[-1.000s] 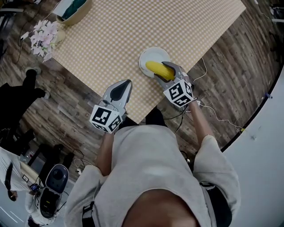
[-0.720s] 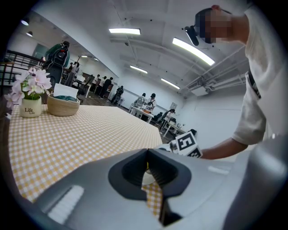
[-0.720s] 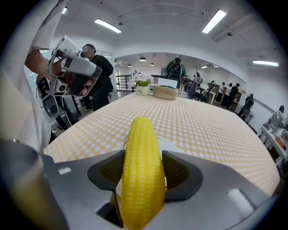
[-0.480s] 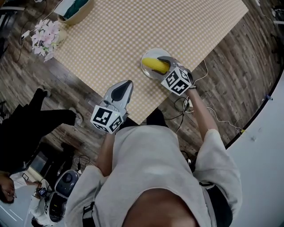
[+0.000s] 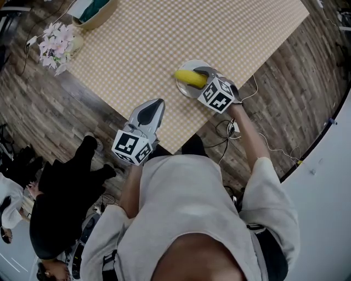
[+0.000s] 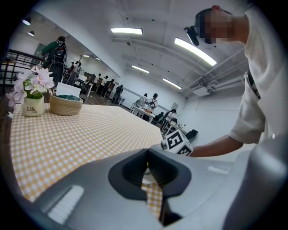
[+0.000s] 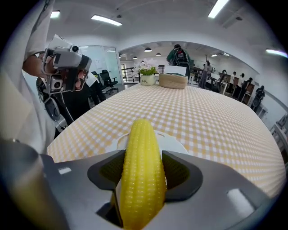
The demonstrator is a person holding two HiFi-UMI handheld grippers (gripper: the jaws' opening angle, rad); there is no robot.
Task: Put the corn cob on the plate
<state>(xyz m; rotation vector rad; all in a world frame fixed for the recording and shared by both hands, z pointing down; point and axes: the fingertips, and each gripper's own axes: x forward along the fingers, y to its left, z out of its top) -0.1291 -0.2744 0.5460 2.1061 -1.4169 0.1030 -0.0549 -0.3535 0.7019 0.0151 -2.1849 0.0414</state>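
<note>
Since 1 second ago my right gripper (image 5: 198, 76) has gone forward and down, and the corn (image 5: 189, 78) has moved from the near side of the plate (image 5: 181, 89) to above its middle. My left gripper (image 5: 156, 105) has stayed at the near edge of the table (image 5: 164, 38).

The right jaws are clamped on the corn (image 7: 141, 170), 1 on each side of its thick part, and the narrow end points forward over the plate (image 7: 176, 143). I cannot tell if the corn already touches the plate. The left gripper (image 6: 147, 152) has its jaws together with nothing between them; only the checked table shows behind.

I judge the corn to be light and stiff. It does not bend or sag in the right gripper (image 7: 145, 170). Its skin looks glossy, so it can slip, but the rows of small bumps give the jaws some hold. It is round, so I expect it may roll on the flat plate once it is free. The thick middle is the best place to hold it, across its width, as it is held now.

Apart from the corn, the plate has nothing on it. Far across the table stands a basket (image 5: 94, 15) with something white and something dark green inside. A small pot (image 6: 33, 109) beside it holds pink flowers (image 5: 55, 41).
</note>
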